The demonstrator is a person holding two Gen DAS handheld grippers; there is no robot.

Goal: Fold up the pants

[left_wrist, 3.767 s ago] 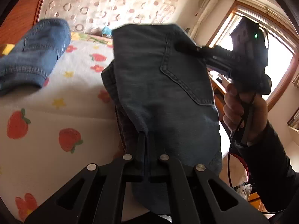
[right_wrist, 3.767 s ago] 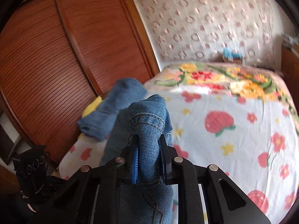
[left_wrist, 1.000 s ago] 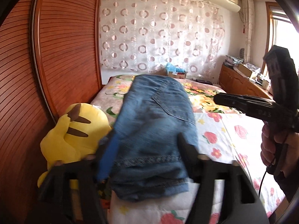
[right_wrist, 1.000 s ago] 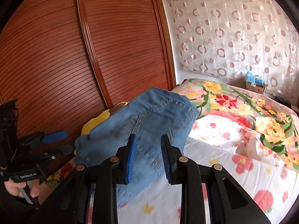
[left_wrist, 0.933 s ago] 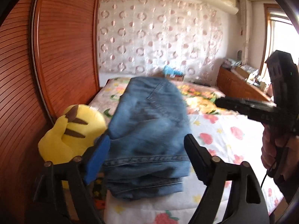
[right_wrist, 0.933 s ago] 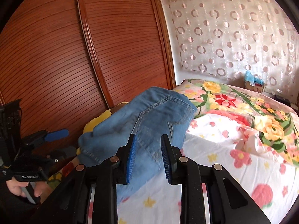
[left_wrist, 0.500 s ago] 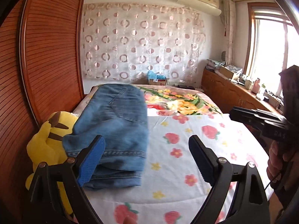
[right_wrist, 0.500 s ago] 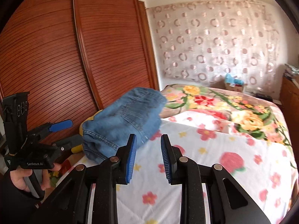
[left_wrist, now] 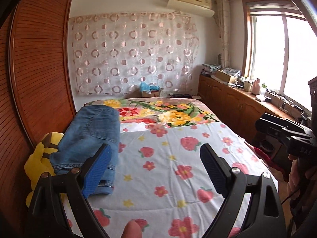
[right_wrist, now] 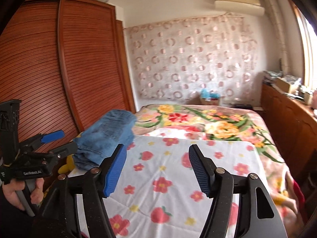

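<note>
Lying folded at the left edge of the bed (left_wrist: pixel 178 178), the jeans (left_wrist: pixel 91 136) rest in a stack beside a yellow plush toy (left_wrist: pixel 39 158) and near the wooden wardrobe (left_wrist: pixel 39 69). Left gripper (left_wrist: pixel 154 170): jaws spread wide, nothing between them, only the strawberry-print sheet beyond. Right gripper (right_wrist: pixel 156 168): jaws opening, also empty. Neither tool touches the jeans. A hand (right_wrist: pixel 19 190) grips the left tool's handle in the right view.

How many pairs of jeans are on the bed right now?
2 by the look of it: the top jeans lie folded at the bed's left edge, beside the yellow plush toy, on the lower jeans. More may be hidden underneath.
</note>
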